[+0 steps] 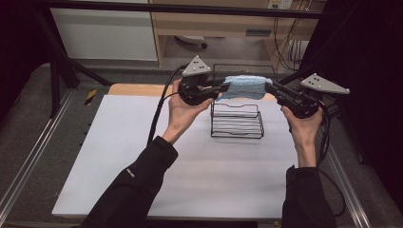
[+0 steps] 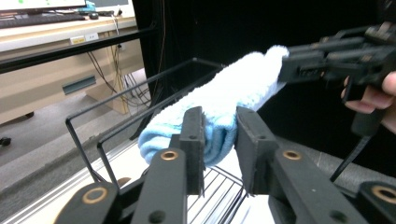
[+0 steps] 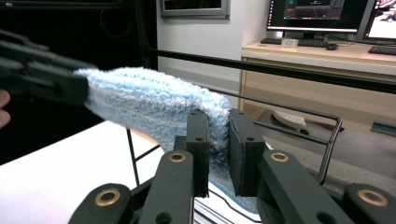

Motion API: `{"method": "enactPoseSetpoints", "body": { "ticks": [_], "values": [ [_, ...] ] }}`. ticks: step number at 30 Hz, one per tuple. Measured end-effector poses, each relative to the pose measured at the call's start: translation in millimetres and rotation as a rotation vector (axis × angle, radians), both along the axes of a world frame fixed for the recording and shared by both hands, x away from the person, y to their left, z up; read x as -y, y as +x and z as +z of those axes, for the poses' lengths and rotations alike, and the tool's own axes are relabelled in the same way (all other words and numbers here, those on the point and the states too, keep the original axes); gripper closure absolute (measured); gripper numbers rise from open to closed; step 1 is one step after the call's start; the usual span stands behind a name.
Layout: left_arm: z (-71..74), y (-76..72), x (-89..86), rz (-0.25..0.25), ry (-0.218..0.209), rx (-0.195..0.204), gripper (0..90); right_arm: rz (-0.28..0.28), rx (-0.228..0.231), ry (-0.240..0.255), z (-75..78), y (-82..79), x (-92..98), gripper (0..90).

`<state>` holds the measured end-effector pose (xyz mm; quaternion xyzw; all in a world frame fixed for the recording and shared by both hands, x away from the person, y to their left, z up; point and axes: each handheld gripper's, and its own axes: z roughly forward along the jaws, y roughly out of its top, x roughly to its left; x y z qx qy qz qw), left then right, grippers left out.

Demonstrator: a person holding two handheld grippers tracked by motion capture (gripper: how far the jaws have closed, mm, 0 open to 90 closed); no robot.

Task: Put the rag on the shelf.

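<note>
Blue fluffy cloth [image 1: 244, 87] hangs stretched in the air over the black wire rack [image 1: 237, 121], above its twelve-o'clock edge. Left gripper [image 1: 219, 90] has one end between its jaws, the pads slack around it. Right gripper [image 1: 272, 88] pinches the other end tight on the white table [image 1: 142, 156].
</note>
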<state>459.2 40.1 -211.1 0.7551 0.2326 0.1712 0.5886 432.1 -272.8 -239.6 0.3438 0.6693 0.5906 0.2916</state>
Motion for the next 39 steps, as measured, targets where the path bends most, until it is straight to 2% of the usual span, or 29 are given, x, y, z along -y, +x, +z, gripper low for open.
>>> {"method": "enactPoseSetpoints", "body": {
  "ticks": [3, 5, 11, 15, 22, 27, 34, 39],
  "values": [
    [9.6, 1.5, -4.9, 0.011, -0.035, -0.009, 71.3, 0.009, 0.004, -0.002, -2.0, -0.5, 0.9, 80.3],
    [14.9, 3.6, -5.0, 0.021, -0.045, -0.019, 74.3, 0.012, 0.007, -0.008, -3.1, -1.7, 1.0, 80.3],
    [20.2, 12.4, 8.6, 0.045, 0.003, -0.058, 84.7, 0.026, 0.012, -0.022, -7.9, -4.0, 0.7, 79.9],
    [14.0, 16.8, 16.9, 0.020, 0.030, -0.094, 88.7, 0.030, 0.012, -0.022, -11.6, -5.3, 2.3, 79.4],
    [-0.2, 14.3, 19.0, -0.016, 0.066, -0.114, 89.7, 0.036, -0.006, -0.028, -14.5, -6.1, 2.9, 75.9],
    [-7.5, 13.1, 19.5, -0.022, 0.091, -0.116, 89.8, 0.042, -0.015, -0.026, -8.6, -8.2, 2.9, 68.5],
    [-16.6, 11.7, 21.2, -0.022, 0.116, -0.113, 89.9, 0.044, -0.011, 0.011, 1.2, -11.0, 1.3, 56.2],
    [-23.6, 11.8, 22.6, -0.021, 0.137, -0.114, 89.9, 0.052, -0.004, 0.034, 6.9, -12.3, -0.4, 58.7]
  ]
}}
